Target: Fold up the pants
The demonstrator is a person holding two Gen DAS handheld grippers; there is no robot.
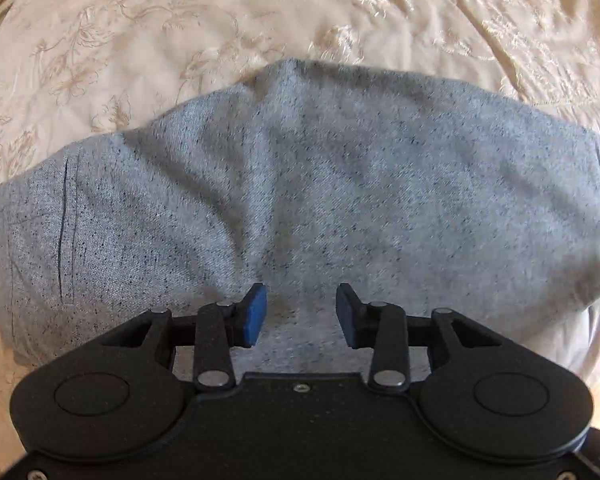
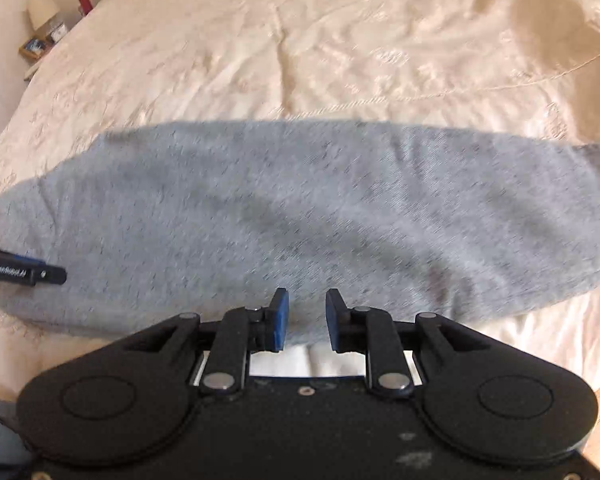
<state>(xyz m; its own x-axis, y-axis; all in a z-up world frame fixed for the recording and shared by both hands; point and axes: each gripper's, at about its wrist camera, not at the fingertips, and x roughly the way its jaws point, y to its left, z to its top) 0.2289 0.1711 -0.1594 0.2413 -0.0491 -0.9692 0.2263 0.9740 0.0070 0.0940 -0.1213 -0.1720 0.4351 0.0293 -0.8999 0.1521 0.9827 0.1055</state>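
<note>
Fingers (image 1: pixel 256 316) of both grippers apart, empty, over grey pants (image 1: pixel 300 184), cream bedspread (image 1: pixel 140 40) beneath

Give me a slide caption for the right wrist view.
Open right gripper poised at the near edge of heathered grey knit pants on a cream embroidered bedspread.

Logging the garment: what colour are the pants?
Heathered grey with dark flecks; the pants show best in the left wrist view.
</note>
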